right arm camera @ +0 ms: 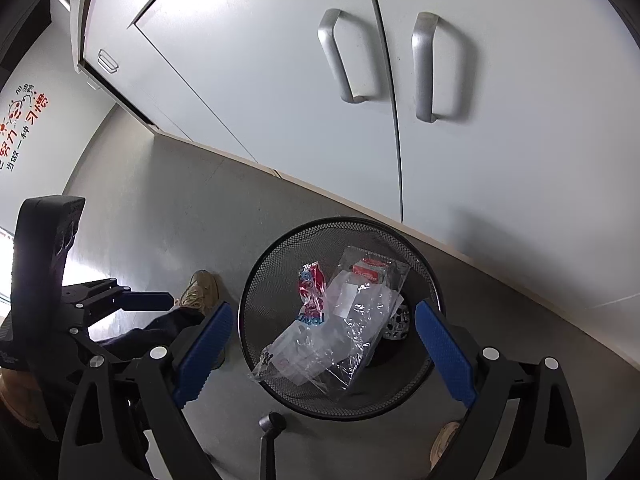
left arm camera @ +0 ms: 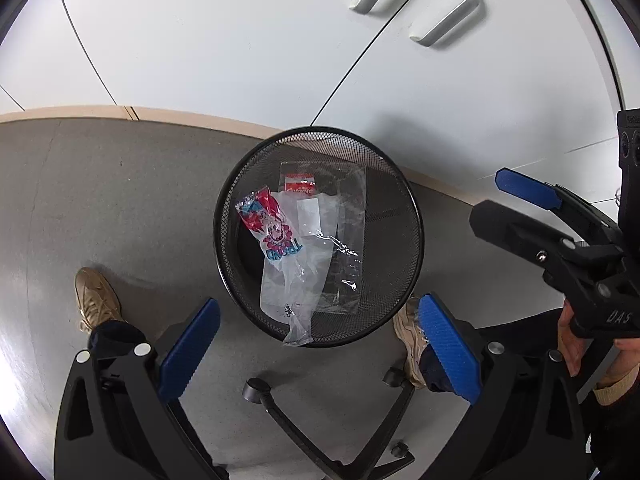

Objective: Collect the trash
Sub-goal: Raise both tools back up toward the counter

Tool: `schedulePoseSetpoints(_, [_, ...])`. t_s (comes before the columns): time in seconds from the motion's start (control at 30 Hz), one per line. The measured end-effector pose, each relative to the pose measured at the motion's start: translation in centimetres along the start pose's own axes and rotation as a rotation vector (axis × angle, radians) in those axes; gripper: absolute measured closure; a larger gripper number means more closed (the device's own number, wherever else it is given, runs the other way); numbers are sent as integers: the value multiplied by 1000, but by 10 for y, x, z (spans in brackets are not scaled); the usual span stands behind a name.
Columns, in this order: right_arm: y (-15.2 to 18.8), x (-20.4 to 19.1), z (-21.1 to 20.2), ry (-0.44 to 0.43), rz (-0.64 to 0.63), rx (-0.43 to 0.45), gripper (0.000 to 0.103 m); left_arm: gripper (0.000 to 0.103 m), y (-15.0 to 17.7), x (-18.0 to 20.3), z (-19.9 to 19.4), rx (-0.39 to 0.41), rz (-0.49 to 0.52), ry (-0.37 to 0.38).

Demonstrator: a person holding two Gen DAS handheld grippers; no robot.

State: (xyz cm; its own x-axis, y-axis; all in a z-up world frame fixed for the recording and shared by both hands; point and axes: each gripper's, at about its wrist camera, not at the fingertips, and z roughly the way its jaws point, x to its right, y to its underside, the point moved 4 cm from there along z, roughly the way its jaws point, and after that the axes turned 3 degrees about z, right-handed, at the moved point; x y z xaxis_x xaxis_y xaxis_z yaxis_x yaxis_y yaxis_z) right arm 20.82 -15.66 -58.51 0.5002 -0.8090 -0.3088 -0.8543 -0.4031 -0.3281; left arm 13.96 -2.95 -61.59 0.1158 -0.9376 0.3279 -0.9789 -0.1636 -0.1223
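- While both grippers hang over the bin (left arm camera: 224, 240), the left gripper (left arm camera: 316, 354) stands wide and empty; the right gripper (right arm camera: 324, 354) is wide and empty too.
- Trash lies inside the bin: a clear bag (left arm camera: 340, 240) and a printed wrapper (left arm camera: 268, 228), with one bag corner (left arm camera: 298, 332) draped over the rim.
- Judging by that, the drop looks done; lift both straight up, clear of the rim.
- Avoid snagging the draped corner, or it may drag out.

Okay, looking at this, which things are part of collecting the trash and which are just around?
Job: black wire-mesh wastebasket; clear plastic bags and red-blue printed wrapper inside it.

Just around: white cabinet doors with grey handles; black chair base.
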Motion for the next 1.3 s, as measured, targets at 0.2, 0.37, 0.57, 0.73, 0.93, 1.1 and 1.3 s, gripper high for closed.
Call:
schedulePoseSetpoints(0.2, [-8,-7,-17,18,-47,33,10,4,-6,3,-23,28,13,-5])
schedulePoseSetpoints(0.37, [-24,-17,-43,18,-70,83,10,4,-16,-1,-62,99,12,-16])
schedulePoseSetpoints(0.57, [-44,-31,-99,38,-80,179,10,4,-33,9,-141,239,57,-35])
schedulePoseSetpoints(0.73, [-53,-52,-161,52,-106,276,10,4,-46,28,-219,380,102,-34])
schedulePoseSetpoints(0.93, [-52,-79,-231,75,-163,361,10,4,-52,57,-292,500,154,-27])
schedulePoseSetpoints(1.1, [-54,-92,-292,71,-187,437,9,4,-58,86,-347,592,206,-28])
schedulePoseSetpoints(1.3, [-58,-91,-355,112,-193,524,8,4,-71,123,-401,682,258,-16])
